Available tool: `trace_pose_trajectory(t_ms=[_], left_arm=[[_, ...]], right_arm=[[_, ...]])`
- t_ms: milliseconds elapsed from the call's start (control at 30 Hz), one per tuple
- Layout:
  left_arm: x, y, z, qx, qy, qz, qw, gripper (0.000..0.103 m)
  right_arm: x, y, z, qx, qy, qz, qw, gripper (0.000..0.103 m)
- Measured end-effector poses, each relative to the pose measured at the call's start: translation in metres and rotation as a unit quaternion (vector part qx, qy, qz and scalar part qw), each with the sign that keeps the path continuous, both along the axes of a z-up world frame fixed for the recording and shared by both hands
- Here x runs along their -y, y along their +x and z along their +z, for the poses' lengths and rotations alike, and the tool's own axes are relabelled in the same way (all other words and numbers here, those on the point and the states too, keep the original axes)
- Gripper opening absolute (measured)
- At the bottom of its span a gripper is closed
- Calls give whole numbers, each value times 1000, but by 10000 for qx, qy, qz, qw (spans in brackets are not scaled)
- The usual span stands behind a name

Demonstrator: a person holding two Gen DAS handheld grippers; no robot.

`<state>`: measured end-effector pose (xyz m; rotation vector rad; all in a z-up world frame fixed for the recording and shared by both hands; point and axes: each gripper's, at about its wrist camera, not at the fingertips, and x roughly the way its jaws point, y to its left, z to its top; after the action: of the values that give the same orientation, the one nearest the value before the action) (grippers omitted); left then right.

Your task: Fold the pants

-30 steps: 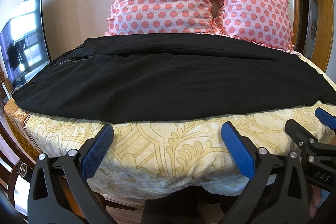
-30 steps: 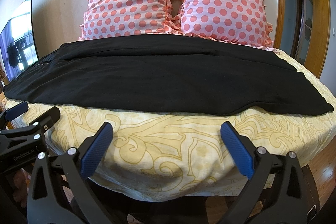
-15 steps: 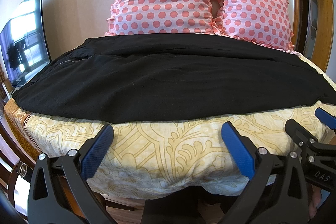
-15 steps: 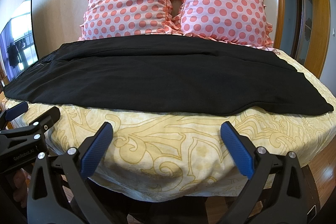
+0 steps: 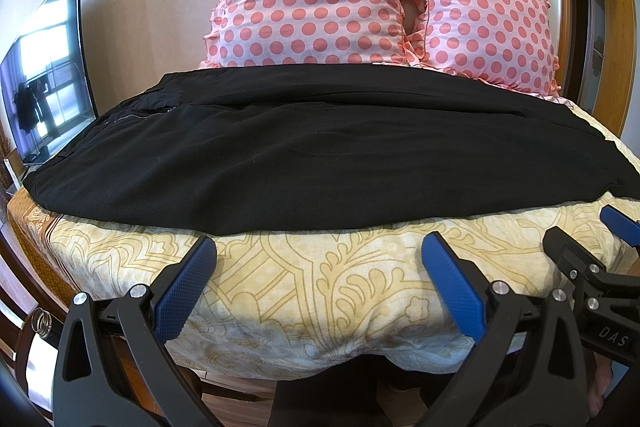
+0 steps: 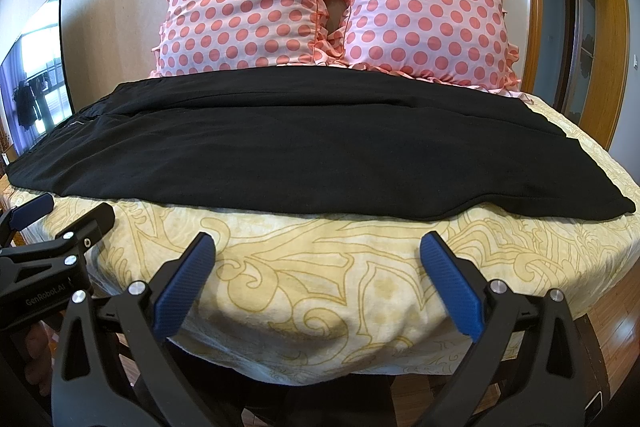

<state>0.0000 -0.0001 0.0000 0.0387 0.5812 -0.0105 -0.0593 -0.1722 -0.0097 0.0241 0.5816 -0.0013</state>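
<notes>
we are at the start of the job, as we judge it: the black pants (image 5: 320, 155) lie spread flat across the bed (image 5: 320, 291), lengthwise from side to side, with the waist end and its zip toward 9 o'clock and the leg ends toward 3 o'clock. no fold across the length shows yet, though the legs seem to lie one beside or over the other; we cannot tell which.

our left claw (image 5: 320, 283) hangs off the near edge of the bed at 6 o'clock, jaws spread wide, holding nothing. our right claw (image 6: 320, 279) is the same: wide open, empty, short of the cloth. each is apart from the pants, with a band of yellow patterned bedspread between.

the next move, we think, calls for both claws to go forward and take the near hem, or one end of the pants, at two well-spaced spots, pinching only the black cloth and not the bedspread under it, then carrying it over evenly so the edges meet.

there are no containers here. two pink dotted pillows (image 6: 256, 3) stand at 12 o'clock behind the pants, and a screen (image 5: 44, 75) sits at 9 o'clock.
</notes>
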Motion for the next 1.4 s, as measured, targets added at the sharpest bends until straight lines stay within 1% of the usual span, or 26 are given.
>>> trace_pose_trajectory(t_ms=[533, 667, 700, 733, 767, 833, 867, 900, 967, 1000, 1033, 1067, 1133, 1200, 1267, 1300, 1367, 1400], left_arm=[[0, 0, 0, 1, 1, -1, 10000, 102], [0, 1, 0, -35, -1, -33, 10000, 102], [-1, 1, 1, -74, -3, -71, 9999, 102], [-2, 2, 2, -135, -21, -122, 9998, 102], [-4, 3, 3, -200, -60, -172, 9996, 102], [-15, 3, 13, -278, -210, -257, 9991, 102], [-15, 2, 14, -217, -224, -249, 9992, 102], [-19, 0, 22, -125, -316, -314, 9989, 102], [-25, -1, 35, 53, -401, -362, 9985, 102], [-25, 2, 42, 126, -405, -347, 9985, 102], [-28, 5, 50, 227, -381, -296, 9986, 102], [-30, 9, 59, 332, -353, -235, 9985, 102], [-36, 18, 71, 506, -319, -119, 9981, 102], [-42, 32, 80, 605, -332, 77, 9976, 102], [-46, 43, 85, 610, -437, 190, 9970, 102], [-49, 48, 87, 579, -510, 235, 9967, 102], [-55, 59, 86, 498, -705, 254, 9959, 102], [-57, 63, 85, 466, -765, 257, 9956, 102]], right_arm=[[0, 0, 0, 3, -3, 9, 10000, 101], [6, 2, 4, -91, 112, 251, 9996, 101], [13, 5, 11, -89, 252, 354, 9990, 101], [18, 3, 15, -7, 331, 303, 9990, 101], [28, -1, 25, 99, 510, 302, 9982, 101], [57, -7, 51, 452, 760, 137, 9960, 101], [66, -8, 59, 558, 757, 34, 9956, 101], [83, -1, 72, 632, 655, -193, 9957, 101], [107, 20, 90, 541, 385, -660, 9956, 101], [125, 39, 99, 423, 257, -957, 9942, 101], [138, 56, 105, 344, 202, -1162, 9924, 101], [157, 83, 113, 199, 164, -1440, 9892, 101], [185, 123, 118, -28, 250, -1771, 9839, 101], [217, 175, 117, -389, 482, -2125, 9752, 91], [249, 229, 108, -833, 699, -2501, 9621, 70], [262, 244, 103, -970, 800, -2616, 9570, 64], [283, 271, 87, -1248, 1112, -2837, 9442, 47], [299, 289, 76, -1368, 1335, -3049, 9330, 43]])
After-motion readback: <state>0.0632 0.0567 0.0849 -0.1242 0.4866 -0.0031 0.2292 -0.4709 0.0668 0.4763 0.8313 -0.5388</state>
